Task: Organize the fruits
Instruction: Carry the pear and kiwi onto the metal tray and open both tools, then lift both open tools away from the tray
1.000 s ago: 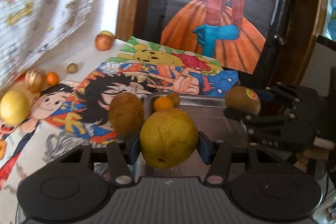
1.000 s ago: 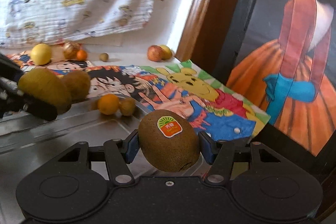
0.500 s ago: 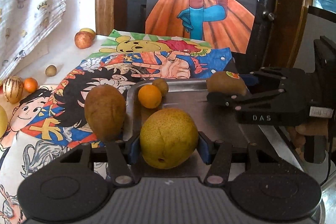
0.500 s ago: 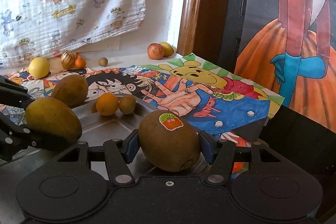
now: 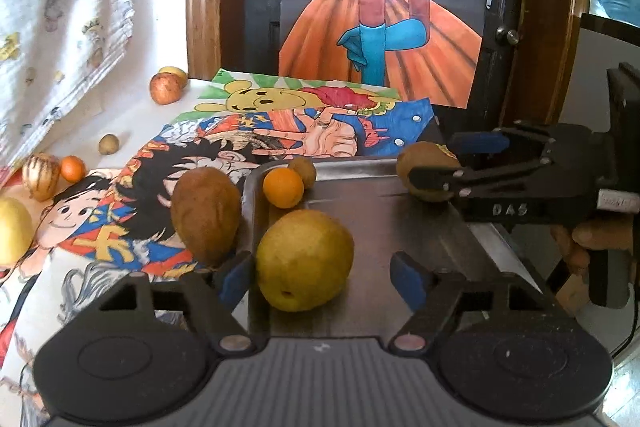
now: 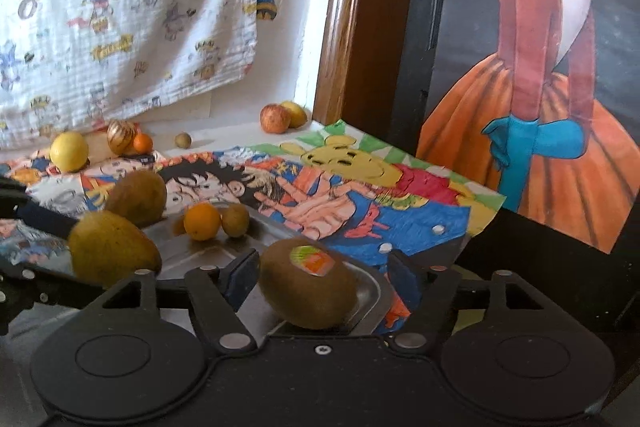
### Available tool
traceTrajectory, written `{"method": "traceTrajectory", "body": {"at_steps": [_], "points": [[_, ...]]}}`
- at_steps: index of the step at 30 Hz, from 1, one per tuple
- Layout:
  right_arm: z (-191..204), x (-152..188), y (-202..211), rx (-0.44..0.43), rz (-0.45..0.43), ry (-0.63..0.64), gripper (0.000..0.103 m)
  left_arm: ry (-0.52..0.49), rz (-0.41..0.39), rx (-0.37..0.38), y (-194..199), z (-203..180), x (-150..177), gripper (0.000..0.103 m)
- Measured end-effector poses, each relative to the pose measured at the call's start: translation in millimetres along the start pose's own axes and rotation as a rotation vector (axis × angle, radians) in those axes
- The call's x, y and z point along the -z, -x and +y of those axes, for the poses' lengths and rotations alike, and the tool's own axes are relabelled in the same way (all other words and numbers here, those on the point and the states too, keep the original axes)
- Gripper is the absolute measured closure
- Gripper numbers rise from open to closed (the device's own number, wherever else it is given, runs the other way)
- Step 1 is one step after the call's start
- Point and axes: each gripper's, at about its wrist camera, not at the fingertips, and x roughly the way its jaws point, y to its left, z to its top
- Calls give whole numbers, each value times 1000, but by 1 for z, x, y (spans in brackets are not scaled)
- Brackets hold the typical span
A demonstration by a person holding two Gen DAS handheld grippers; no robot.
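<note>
A metal tray (image 5: 384, 211) lies on the cartoon-print cloth. My left gripper (image 5: 324, 273) is open; the yellow pear (image 5: 305, 259) rests on the tray between its jaws, near the left finger. My right gripper (image 6: 322, 277) is open; the kiwi with a sticker (image 6: 308, 281) sits in the tray's corner between its jaws. The kiwi (image 5: 426, 173) and right gripper also show in the left wrist view. An orange (image 5: 283, 187) and a small brown fruit (image 5: 303, 169) lie at the tray's far corner (image 6: 372, 293).
A brown kiwi-like fruit (image 5: 206, 213) stands on the cloth left of the tray. Further left lie a lemon (image 6: 69, 151), a striped fruit (image 6: 121, 135), a small orange (image 6: 143, 143), a small round fruit (image 6: 183, 139) and two apples (image 6: 276, 118). A wooden door frame (image 6: 352, 15) rises behind.
Both grippers have opened. The pear and the kiwi have dropped from the jaws onto the tray.
</note>
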Motion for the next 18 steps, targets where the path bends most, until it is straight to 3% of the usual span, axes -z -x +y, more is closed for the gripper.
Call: {"method": "traceTrajectory", "body": {"at_steps": [5,10,18], "points": [[3,-4,34,18,-13,-83,17,75,-23,-37,25,3,6,14],[15,-2,73,32,-39,-142,5,153,-44,-123,56,2,15,8],[45,10,128,17,-50,-210,1,191,-113,-174,106,-11,30,1]]}}
